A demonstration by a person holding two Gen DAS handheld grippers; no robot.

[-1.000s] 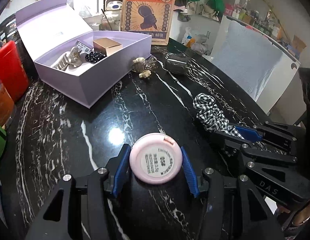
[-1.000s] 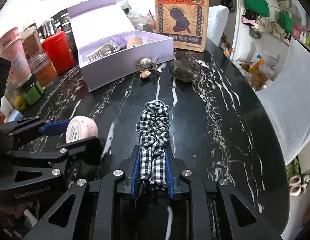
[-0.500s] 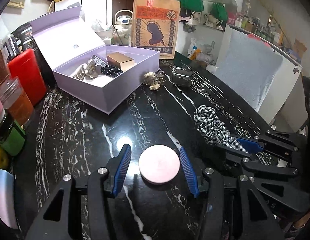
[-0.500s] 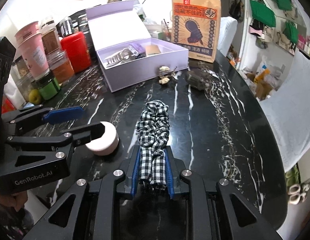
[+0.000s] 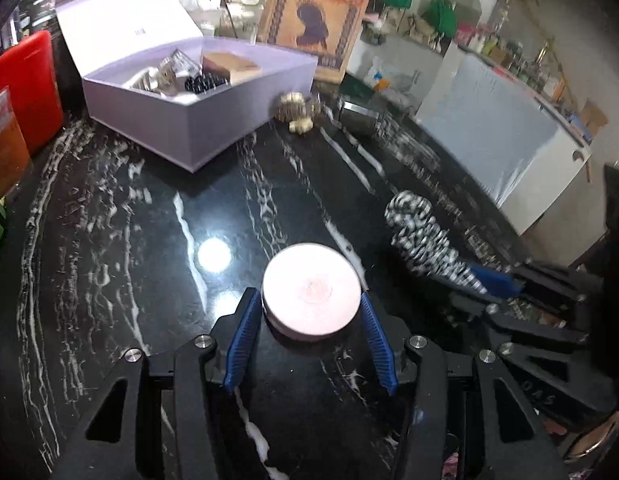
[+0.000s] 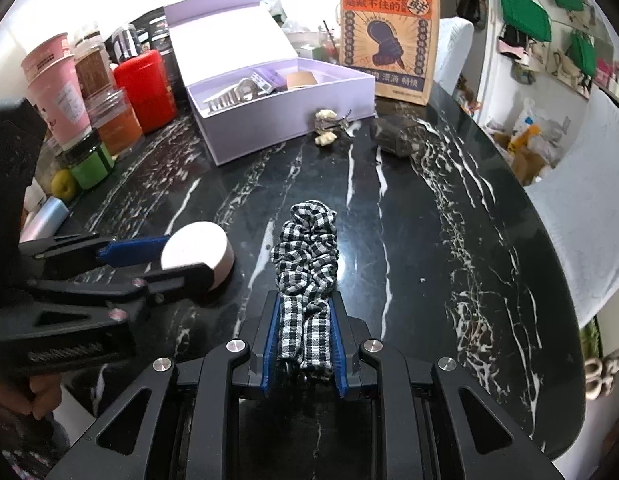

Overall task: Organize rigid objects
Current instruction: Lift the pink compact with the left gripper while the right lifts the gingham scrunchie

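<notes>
My left gripper point(image 5: 311, 306) is clamped on the pink round tin point(image 5: 311, 295), blue pads point(image 5: 245, 332) pressing on its smooth, hard wall just above the desk point(image 5: 149, 208). My right gripper point(image 6: 305, 340) is nearly closed, pinching the soft, ruffled checked scrunchie point(image 6: 307, 248). I judge the carry to the open lilac box point(image 6: 269, 120) comes next: I'd keep the tin level and the squeeze steady, since its slick curved side could slide, and clear the box's stiff rim before lowering.
</notes>
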